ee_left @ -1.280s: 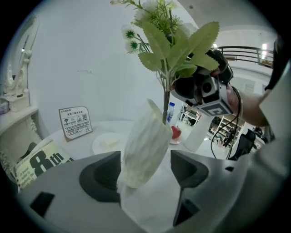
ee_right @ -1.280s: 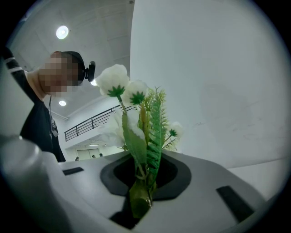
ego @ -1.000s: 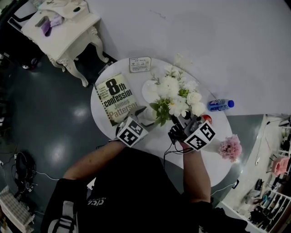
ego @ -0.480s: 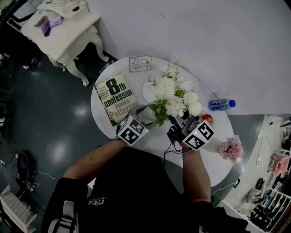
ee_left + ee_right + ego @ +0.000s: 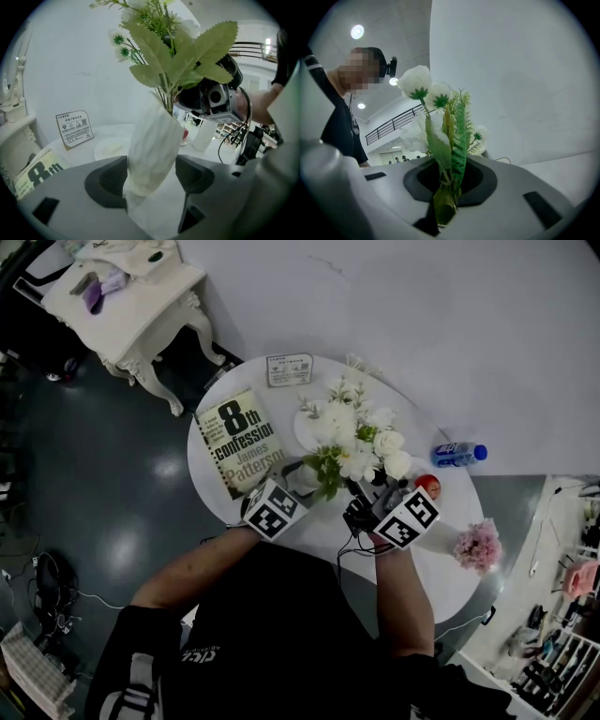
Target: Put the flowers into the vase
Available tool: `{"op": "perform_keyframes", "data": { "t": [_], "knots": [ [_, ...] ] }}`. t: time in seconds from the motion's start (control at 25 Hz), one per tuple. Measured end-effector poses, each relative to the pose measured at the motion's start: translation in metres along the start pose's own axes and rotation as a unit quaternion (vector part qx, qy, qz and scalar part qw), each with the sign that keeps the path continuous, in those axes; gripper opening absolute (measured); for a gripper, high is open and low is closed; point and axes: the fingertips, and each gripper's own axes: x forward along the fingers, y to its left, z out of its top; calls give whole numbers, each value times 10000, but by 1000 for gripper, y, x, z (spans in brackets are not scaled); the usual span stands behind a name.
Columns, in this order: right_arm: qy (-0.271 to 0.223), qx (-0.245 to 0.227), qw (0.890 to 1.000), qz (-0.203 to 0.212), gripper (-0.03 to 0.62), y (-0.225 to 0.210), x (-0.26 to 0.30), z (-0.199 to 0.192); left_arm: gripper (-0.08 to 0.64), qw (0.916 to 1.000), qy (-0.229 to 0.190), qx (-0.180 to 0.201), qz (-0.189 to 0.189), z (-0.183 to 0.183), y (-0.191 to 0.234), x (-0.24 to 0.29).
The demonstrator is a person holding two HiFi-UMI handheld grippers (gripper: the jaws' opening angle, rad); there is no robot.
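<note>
Seen from above, leaves hide most of the one white vase point(image 5: 152, 145) near the tabletop's point(image 5: 422, 563) front edge, and the stems' lower ends vanish inside its mouth. The single bunch of white flowers point(image 5: 358, 432) stands there, pinched at the stems by the right gripper point(image 5: 446, 197). The left gripper point(image 5: 151, 187), its jaws just closing, presses wide on the vase's sides. Also here are one book point(image 5: 239, 442) at the left edge, one card point(image 5: 289, 369) at the back, one half-covered plate point(image 5: 305, 425), one bottle point(image 5: 457, 454), one red fruit point(image 5: 427, 486) and one pink bloom point(image 5: 476, 545).
</note>
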Motion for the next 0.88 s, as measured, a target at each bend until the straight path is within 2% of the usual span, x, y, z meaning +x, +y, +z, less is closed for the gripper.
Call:
{"op": "perform_keyframes", "data": {
  "t": [0.88],
  "knots": [
    [260,-133,9994,-164,77,-6,-3,-15,319,10000,70,-32,-9,-4,1,5]
  ]
}}
